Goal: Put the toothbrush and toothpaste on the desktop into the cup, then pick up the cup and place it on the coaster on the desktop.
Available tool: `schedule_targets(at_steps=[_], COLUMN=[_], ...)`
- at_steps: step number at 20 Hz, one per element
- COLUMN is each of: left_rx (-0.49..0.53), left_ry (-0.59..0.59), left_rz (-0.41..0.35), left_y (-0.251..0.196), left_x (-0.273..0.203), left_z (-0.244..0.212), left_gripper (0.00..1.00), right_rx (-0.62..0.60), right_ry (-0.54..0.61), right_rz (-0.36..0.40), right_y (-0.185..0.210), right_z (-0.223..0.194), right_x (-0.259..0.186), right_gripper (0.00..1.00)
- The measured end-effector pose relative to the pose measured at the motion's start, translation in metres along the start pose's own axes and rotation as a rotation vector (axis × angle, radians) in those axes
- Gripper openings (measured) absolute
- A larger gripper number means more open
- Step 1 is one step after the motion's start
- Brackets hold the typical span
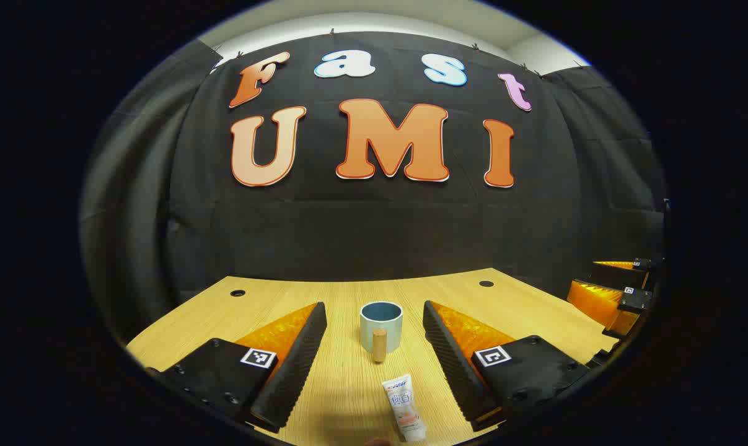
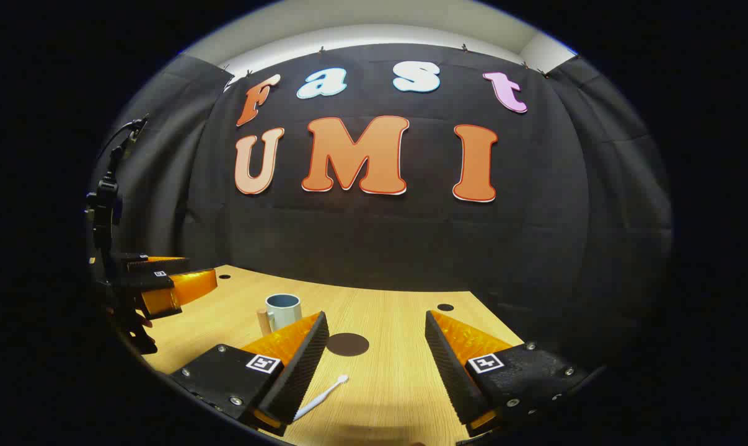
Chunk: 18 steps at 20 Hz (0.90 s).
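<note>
Your left gripper (image 1: 375, 334) hovers, jaws spread, toothpaste (image 1: 404, 407) between them, cup (image 1: 380, 326) beyond. Right gripper (image 2: 374, 344) jaws spread too; toothbrush (image 2: 321, 397) seemingly flat on the counter (image 2: 398, 378), coaster (image 2: 347, 344) ahead.

Even overhead light, sharp focus; the bench (image 1: 349, 384) curves with fisheye distortion, with soft shadows at its near edge.

The pale blue-grey cup (image 1: 380, 323) has a tan wooden handle, the toothpaste (image 1: 404, 409) looks white with orange print, the toothbrush (image 2: 320, 396) is white, and the coaster (image 2: 347, 344) is dark brown.
</note>
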<state>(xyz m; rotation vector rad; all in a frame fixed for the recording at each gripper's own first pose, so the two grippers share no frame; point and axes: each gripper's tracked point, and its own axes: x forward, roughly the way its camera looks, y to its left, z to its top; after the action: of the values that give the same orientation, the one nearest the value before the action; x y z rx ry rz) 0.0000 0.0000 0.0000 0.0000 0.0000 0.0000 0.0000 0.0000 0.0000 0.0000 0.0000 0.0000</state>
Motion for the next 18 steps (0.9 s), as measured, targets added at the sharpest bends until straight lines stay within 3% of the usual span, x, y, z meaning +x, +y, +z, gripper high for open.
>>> schedule_targets(at_steps=[8,18], left_rx=[0.035,0.02], left_ry=[-0.028,0.051], left_rz=[0.031,0.023], left_y=[0.008,0.003], left_x=[-0.009,-0.006], left_z=[0.01,-0.008], left_gripper=[1.0,1.0], right_rx=[0.012,0.049], right_ry=[-0.015,0.045], right_rz=[-0.005,0.007], right_y=[-0.002,-0.004], right_z=[0.004,-0.002], right_x=[-0.005,-0.005], right_gripper=[0.94,0.94])
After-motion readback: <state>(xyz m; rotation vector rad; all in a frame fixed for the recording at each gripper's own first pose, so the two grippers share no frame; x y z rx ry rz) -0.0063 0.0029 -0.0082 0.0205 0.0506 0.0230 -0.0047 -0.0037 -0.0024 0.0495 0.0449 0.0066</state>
